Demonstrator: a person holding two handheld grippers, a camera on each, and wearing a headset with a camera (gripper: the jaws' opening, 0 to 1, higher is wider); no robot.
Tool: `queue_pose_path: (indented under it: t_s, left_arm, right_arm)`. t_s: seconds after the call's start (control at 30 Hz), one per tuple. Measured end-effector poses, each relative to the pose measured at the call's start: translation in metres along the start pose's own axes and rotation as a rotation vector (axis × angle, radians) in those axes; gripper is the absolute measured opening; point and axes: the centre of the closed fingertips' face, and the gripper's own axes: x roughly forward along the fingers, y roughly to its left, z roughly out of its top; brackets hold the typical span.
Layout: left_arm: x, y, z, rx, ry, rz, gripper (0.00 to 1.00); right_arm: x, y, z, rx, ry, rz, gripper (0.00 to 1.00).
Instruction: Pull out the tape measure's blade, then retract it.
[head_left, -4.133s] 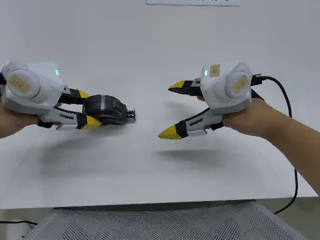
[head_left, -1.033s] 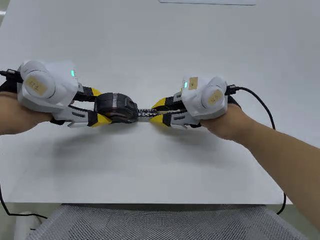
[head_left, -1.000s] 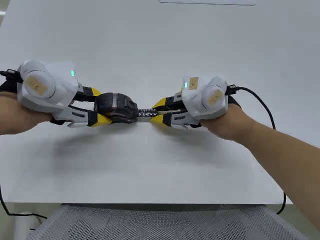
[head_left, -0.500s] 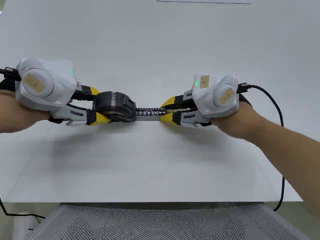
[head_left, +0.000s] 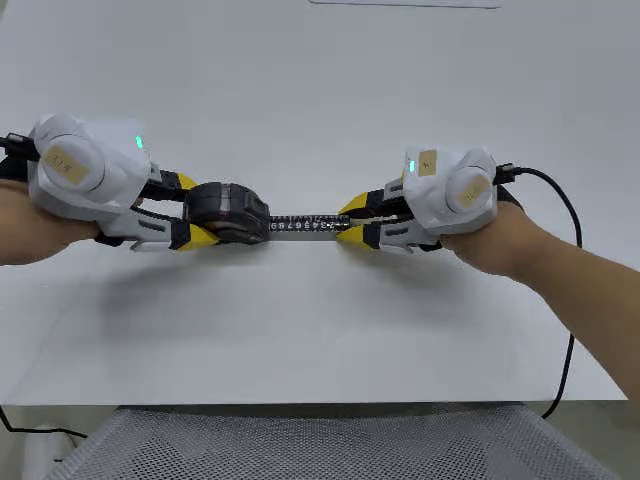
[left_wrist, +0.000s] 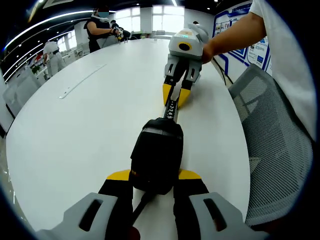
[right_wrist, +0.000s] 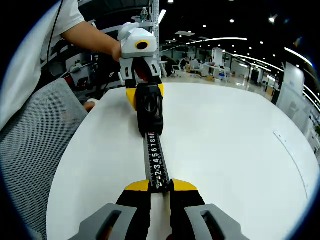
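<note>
While my two grippers face each other low over the white worktop, my left gripper has its fingers clamped around the black tape measure, well back from the front edge. My right gripper has its fingers pinched narrow on the tip of the blade, which runs straight between the two with a short numbered length showing. Bare worktop spreads ahead and to both sides, and a thin pale strip lies well apart from us. A black cable leaves my right gripper and drops past the right edge. A grey mesh chair sits below the front edge.
</note>
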Motion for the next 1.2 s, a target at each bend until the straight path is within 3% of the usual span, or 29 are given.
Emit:
queue_pose_path:
  t_s: [1.2]
  left_arm:
    - [0.000, 0.000, 0.001, -0.010, -0.006, 0.003, 0.25]
  right_arm:
    - [-0.048, -0.006, -0.039, -0.004, 0.084, -0.042, 0.10]
